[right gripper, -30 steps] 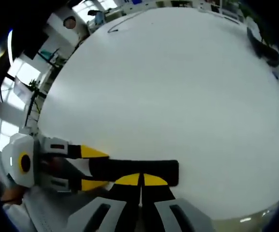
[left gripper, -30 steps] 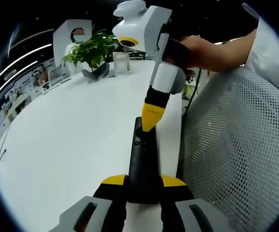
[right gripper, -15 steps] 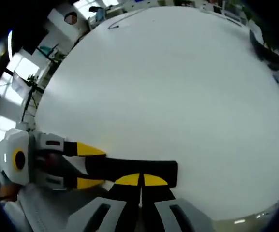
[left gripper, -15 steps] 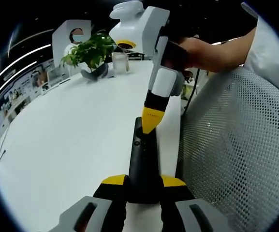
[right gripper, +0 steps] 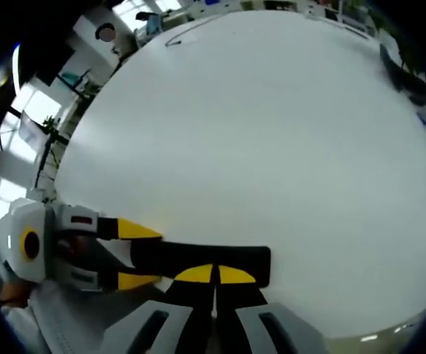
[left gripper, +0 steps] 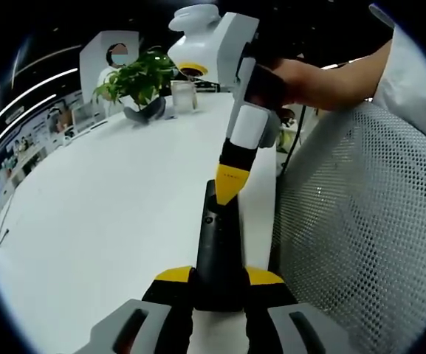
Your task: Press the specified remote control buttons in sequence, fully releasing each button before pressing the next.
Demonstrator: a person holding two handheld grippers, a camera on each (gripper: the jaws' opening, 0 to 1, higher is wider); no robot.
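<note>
Black plastic, long and slim, the remote control (left gripper: pixel 217 251) lies on the white desk (left gripper: pixel 109 221) with its near end clamped between the yellow-tipped fingers (left gripper: pixel 174 275) of the left gripper (left gripper: pixel 216 284). From that grip it runs straight ahead to its far end. There the right gripper (left gripper: pixel 229 186) comes down with its two fingers drawn tight together into one yellow point, holding nothing. The point sits at the remote's upper face, just beyond a small round button; whether it is actually pressing or merely touching cannot be told.

To do this step well, my judgement is that the press should go straight down along the closed fingers' own line, short and firm. The tip should then lift until it is clear of the button before it moves to the next one. The left grip should stay steady so the remote does not slide or rock under the push.

In the right gripper view the same remote control (right gripper: pixel 227 257) lies crosswise just ahead of the right gripper (right gripper: pixel 214 274), with the left gripper (right gripper: pixel 135 254) holding it from the side. A person's hand (left gripper: pixel 301 77) grips the right gripper's white body from above. It tilts the tool steeply down toward the remote, beside a mesh chair back (left gripper: pixel 360 236).
</note>
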